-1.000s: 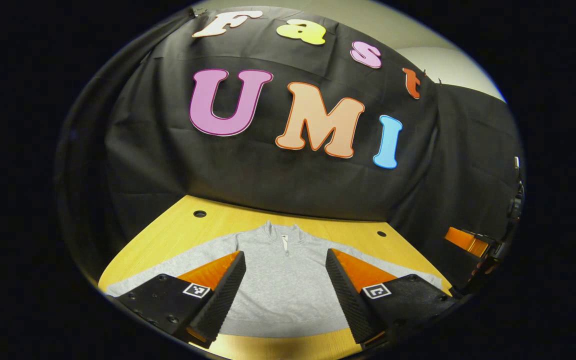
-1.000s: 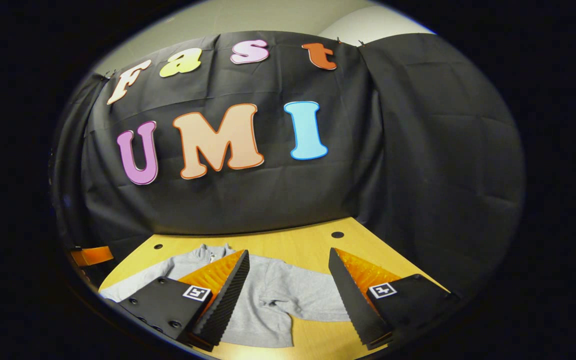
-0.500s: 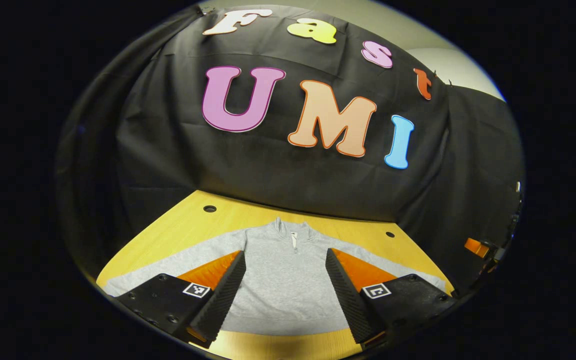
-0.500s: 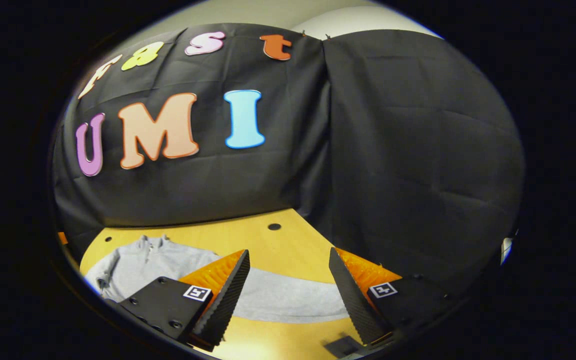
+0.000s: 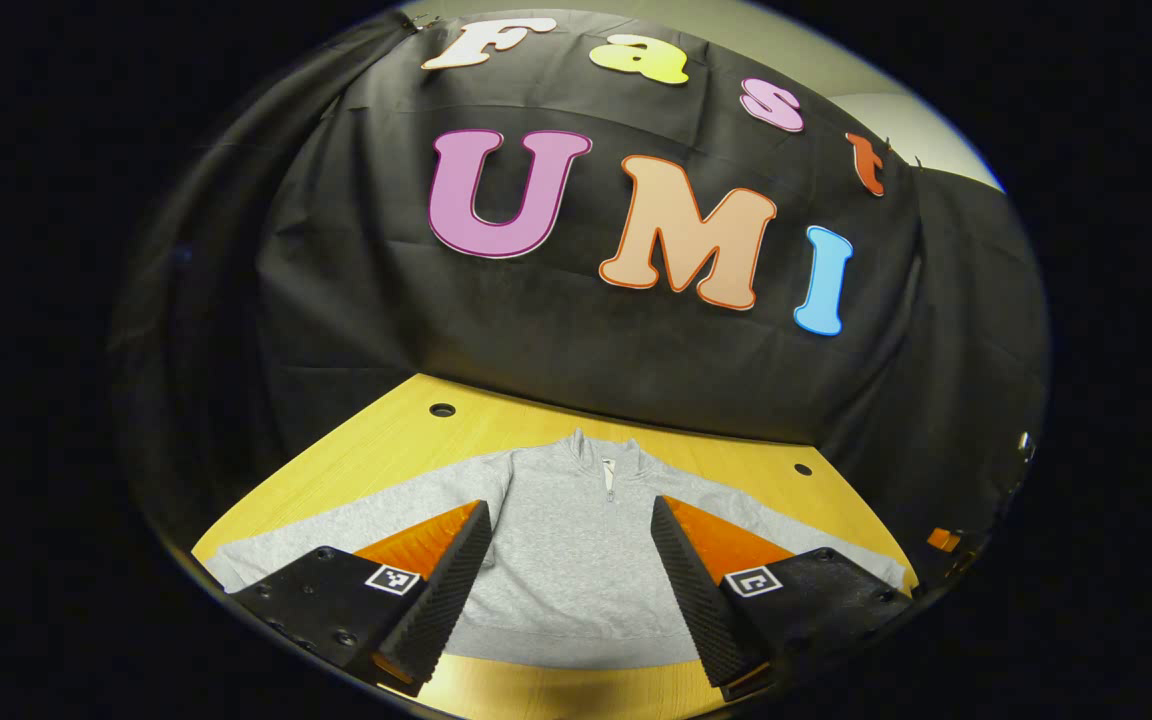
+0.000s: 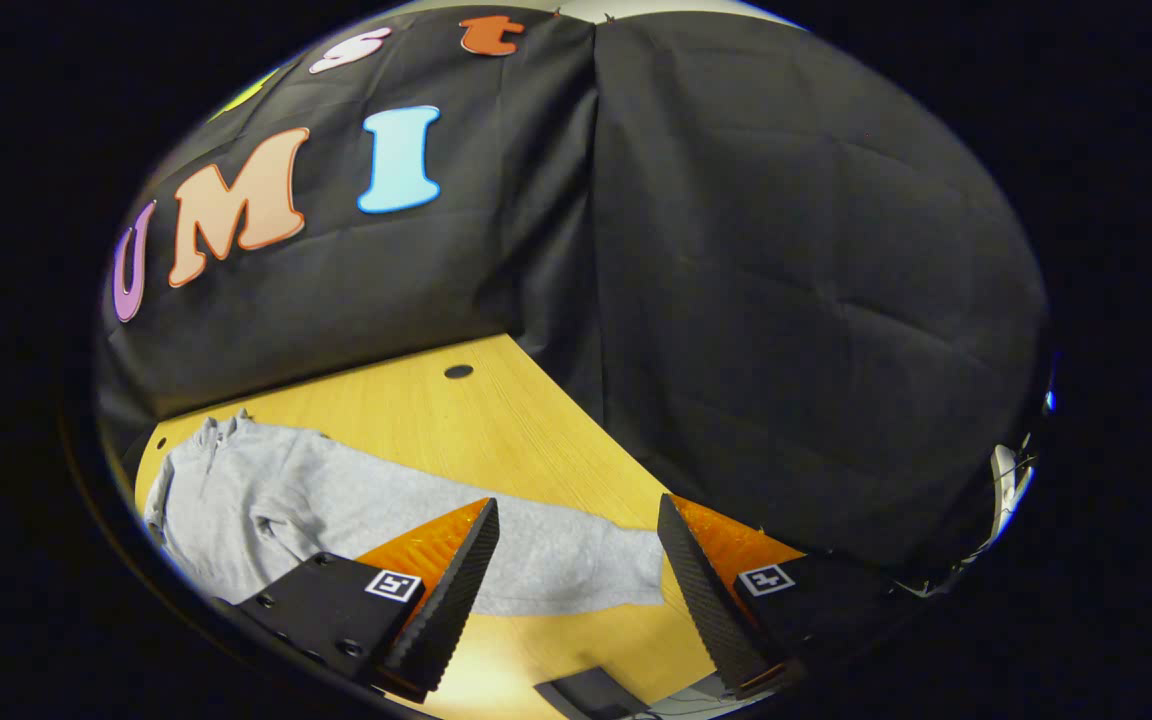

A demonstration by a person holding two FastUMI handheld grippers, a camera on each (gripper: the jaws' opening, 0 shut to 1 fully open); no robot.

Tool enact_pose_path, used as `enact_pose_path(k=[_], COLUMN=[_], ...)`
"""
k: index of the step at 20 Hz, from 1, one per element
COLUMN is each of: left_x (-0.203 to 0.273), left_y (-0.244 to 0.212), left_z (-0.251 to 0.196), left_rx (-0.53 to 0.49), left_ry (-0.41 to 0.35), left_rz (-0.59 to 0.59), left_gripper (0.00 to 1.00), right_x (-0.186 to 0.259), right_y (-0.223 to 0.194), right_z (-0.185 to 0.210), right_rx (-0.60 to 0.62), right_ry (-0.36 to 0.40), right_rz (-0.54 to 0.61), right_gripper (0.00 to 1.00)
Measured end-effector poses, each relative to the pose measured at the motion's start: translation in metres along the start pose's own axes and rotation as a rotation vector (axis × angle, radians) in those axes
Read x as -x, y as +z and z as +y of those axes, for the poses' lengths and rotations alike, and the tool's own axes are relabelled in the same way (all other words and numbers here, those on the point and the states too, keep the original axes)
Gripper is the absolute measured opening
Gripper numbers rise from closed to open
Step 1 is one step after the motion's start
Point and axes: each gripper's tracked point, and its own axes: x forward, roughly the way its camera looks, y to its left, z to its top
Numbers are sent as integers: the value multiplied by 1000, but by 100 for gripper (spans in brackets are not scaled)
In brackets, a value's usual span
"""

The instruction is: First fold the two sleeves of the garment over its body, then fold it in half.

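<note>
Left hand-held gripper (image 5: 571, 590): jaws wide apart, empty, above the garment (image 5: 566, 560) body. Right hand-held gripper (image 6: 576, 595): jaws wide apart, empty, near the cuff of the right sleeve (image 6: 536, 560). The garment lies flat, front up, on the worktop (image 5: 376, 450). Both sleeves are spread; no fold is made, so the whole task remains. The left gripper view gives the collar and both sleeves; the right gripper view gives the worktop's right corner.

Left gripper view sits low over the table's (image 5: 376, 450) near edge, facing the back wall head-on, garment (image 5: 566, 560) centred below. Right gripper view looks toward the booth's corner, probably from farther right; the same garment (image 6: 266, 500) lies lower left.
</note>
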Motion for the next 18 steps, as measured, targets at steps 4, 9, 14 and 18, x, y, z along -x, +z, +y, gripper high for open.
enact_pose_path(k=[4,9,14,18], left_x=[2,10,19,21], left_y=[-2,-12,-17,-18], left_z=[-2,-8,-23,-26], left_rx=[-4,-7,19,-6], left_ry=[31,50,39,41], left_rz=[-11,-4,1,2], left_gripper=[94,94,94,94], right_x=[-26,-51,-63,-65], right_y=[-39,-82,-103,-103], right_z=[-12,-21,-16,-15], right_rx=[6,-7,-4,44], right_ry=[29,48,66,98], right_rz=[97,204,267,272], right_gripper=[99,99,99,96])
